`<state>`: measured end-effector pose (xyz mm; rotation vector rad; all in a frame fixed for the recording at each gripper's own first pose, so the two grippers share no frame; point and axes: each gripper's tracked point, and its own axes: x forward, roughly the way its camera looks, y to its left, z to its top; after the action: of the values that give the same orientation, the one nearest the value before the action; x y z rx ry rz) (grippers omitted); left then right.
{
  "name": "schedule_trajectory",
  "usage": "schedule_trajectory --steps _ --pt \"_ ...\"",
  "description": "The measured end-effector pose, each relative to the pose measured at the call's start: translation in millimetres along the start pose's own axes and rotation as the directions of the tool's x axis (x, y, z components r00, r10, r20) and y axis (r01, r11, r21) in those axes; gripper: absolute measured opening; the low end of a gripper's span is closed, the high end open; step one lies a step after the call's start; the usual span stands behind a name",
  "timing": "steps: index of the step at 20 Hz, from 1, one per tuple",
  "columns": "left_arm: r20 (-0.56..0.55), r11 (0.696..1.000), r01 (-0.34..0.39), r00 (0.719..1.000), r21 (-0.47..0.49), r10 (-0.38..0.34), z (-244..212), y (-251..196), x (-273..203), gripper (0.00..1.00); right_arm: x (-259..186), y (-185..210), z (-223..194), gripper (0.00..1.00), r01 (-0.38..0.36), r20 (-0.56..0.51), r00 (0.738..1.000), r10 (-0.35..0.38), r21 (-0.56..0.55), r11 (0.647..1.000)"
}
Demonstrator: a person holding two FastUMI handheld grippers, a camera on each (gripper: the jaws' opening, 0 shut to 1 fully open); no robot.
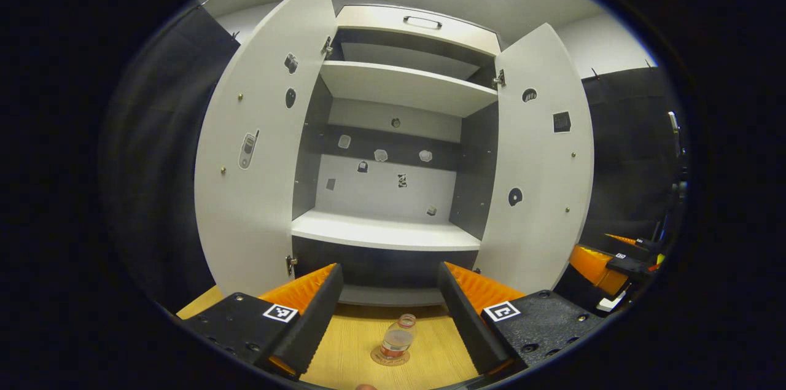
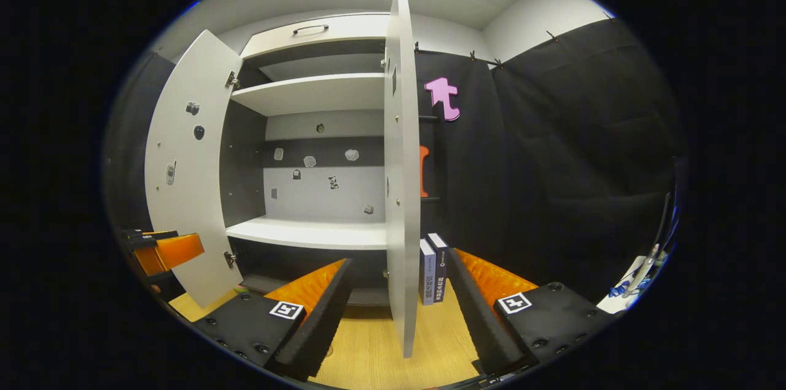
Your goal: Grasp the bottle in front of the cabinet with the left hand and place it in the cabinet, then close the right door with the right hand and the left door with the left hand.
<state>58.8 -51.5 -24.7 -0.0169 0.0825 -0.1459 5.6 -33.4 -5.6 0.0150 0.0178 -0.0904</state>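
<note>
1. The left door stands wide open on the cabinet's left; keep clear of it on the approach.
2. The bottle stands upright on the table in front of the cabinet, below its bottom shelf. My judgement: lower the left gripper straight forward so both fingers flank the body of the bottle, not the cap, then squeeze gently, since a light bottle tips easily.
3. The left gripper is spread wide, holding nothing; the bottle sits between its fingers but touches neither.
4. The right door is open, edge-on to the right gripper, which is also wide apart and empty, its fingers straddling the door's lower edge without visibly touching it.
5. Two books stand right of the cabinet.
</note>
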Motion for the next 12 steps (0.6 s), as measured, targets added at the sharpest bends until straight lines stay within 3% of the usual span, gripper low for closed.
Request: schedule_trajectory --steps 6,12 --pt "0.011 0.999 0.031 0.999 -0.019 -0.03 -32.9 -12.5 30.6 0.95 5.7 -8.1 -1.8 0.99 0.012 0.009 1.0 -0.011 -0.024 1.0" --pt "-0.081 0.995 0.07 0.994 -0.066 -0.075 -104.9 -24.8 57.4 0.95 9.3 -7.0 -8.6 0.99 0.007 -0.005 1.0 -0.008 -0.043 0.999"
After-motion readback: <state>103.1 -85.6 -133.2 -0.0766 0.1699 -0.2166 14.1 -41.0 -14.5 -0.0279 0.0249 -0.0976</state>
